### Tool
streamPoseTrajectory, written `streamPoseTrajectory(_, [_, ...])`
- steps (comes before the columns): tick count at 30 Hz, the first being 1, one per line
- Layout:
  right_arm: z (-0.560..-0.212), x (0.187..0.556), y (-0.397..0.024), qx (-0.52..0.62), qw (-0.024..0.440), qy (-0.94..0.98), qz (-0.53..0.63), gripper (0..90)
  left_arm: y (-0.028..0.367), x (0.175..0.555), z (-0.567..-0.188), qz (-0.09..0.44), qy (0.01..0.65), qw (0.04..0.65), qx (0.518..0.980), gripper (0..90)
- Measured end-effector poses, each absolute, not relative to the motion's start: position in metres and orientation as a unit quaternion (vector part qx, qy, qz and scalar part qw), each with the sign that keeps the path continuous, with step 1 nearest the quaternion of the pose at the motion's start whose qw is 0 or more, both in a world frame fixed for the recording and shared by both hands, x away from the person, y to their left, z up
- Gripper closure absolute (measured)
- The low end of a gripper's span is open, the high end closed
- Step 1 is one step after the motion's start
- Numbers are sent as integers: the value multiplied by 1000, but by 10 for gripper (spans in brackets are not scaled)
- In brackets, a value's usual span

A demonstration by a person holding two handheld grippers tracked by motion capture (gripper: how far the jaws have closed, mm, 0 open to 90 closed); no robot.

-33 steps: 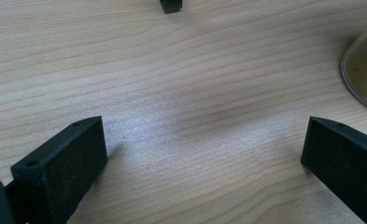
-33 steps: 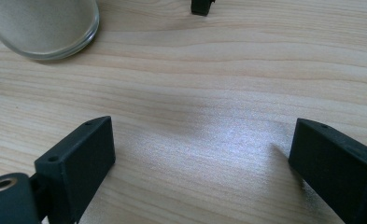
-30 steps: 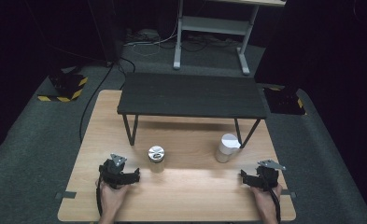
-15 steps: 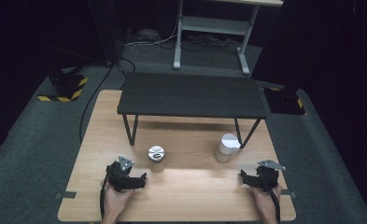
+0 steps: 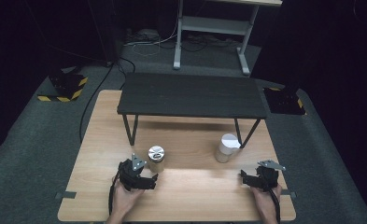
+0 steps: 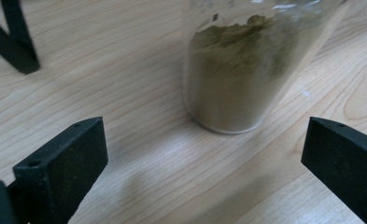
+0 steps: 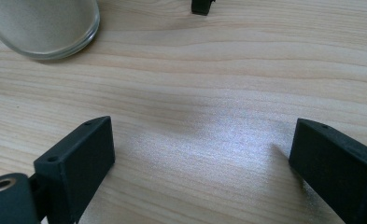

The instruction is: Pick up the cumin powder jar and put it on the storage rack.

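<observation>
At the near edge, the left gripper (image 5: 149, 179) sat with jaws spread wide, aimed at the jar of greenish powder (image 6: 246, 70) just ahead, not yet touching. The right gripper (image 5: 247, 176) was likewise spread and empty. Farther right stood a white-lidded jar (image 5: 227, 147); beyond, the black shelf (image 5: 190, 94). Grasping seemed still to come.

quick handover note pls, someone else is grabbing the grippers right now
Left gripper: open, empty, jaws aimed at the jar of green-brown powder, not touching it.
Right gripper: open, empty, low over the table; the white-lidded jar stands ahead and to its left.
Both jars stand upright in front of the black shelf.
Done: nothing gripped so far.
Left: probably close on the powder jar next.
</observation>
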State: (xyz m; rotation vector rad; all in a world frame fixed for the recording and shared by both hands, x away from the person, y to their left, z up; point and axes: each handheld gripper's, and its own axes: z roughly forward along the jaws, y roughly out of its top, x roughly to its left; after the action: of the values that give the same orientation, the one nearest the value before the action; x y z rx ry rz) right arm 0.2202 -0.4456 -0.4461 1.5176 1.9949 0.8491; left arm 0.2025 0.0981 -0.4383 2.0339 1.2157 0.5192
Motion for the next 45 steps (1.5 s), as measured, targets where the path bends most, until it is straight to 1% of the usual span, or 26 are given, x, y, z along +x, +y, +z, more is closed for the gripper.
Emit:
streamPoseTrajectory(10, [-446,220,-446,556,245,731,312,67,88,215,-435,195,457,359,790,11])
streamPoseTrajectory(20, [-446,220,-446,555,245,731,312,71,80,226,-436,191,461,366,786,33])
streamPoseTrajectory(32, [-446,220,-446,555,245,731,313,72,71,231,-433,210,464,354,784,141])
streamPoseTrajectory(45, [-446,220,-446,555,245,731,313,72,73,234,-433,201,454,364,788,280])
